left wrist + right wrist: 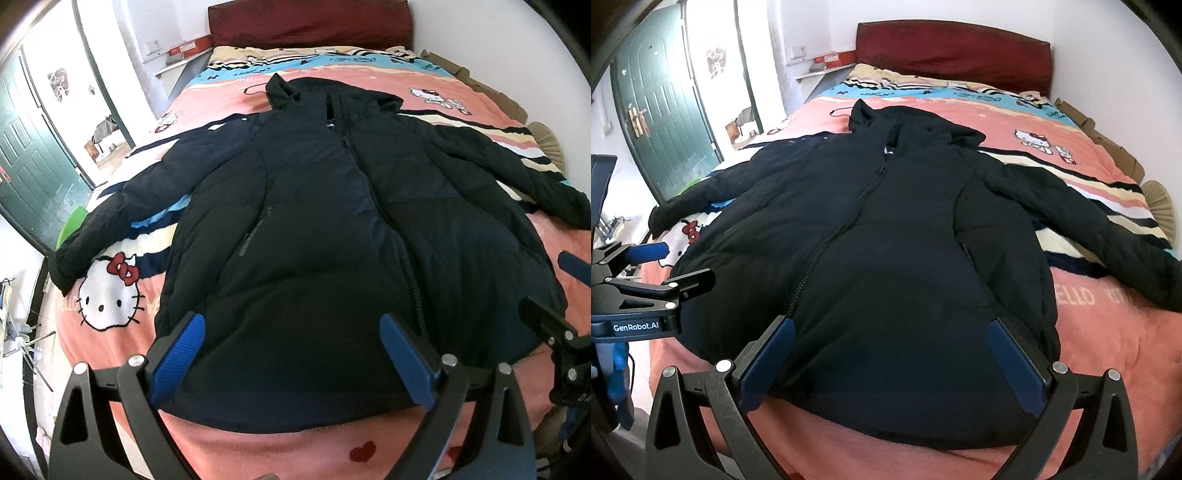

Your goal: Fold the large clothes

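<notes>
Left wrist view: the left gripper [291, 354] hovers with jaws spread wide, empty, over the hem of the black jacket [332, 206], which lies flat on the bed [110, 343], long axis running from the hem to the hood.

Right wrist view: the right gripper [892, 365], likewise spread and empty, sits over the hem's other half; both look equally near.

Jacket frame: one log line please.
phase: pre-fold | jacket: flat on bed, zipped, sleeves out | left gripper: open | right gripper: open
</notes>
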{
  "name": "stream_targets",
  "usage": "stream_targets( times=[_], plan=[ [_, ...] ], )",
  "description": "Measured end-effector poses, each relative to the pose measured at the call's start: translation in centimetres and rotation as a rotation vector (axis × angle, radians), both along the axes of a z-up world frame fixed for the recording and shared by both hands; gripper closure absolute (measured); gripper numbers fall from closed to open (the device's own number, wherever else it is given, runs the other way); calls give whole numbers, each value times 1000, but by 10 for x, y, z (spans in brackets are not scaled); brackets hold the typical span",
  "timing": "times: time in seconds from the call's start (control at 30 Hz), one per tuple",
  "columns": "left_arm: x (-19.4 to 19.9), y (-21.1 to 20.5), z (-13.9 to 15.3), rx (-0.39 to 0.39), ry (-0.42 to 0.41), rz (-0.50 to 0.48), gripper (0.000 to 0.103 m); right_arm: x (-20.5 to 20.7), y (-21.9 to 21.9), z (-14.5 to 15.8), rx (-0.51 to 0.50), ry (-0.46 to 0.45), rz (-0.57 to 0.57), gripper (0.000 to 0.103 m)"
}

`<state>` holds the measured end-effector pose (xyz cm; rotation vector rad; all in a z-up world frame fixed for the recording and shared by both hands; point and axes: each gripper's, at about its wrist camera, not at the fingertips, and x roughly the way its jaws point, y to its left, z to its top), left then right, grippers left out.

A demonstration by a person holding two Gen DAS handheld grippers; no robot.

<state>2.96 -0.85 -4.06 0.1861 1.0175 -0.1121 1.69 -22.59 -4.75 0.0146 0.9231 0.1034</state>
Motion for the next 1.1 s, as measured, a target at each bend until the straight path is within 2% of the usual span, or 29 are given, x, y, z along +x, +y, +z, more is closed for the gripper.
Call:
stream_targets(
  times=[0.57,1.1],
  plan=[
    [-8,2,9,-6,-8,-3,7,-3,2,-10,-43,20,-2,0],
    [-12,-7,17,-6,-10,-43,7,-9,2,-1,-69,5,-9,0]
  ],
)
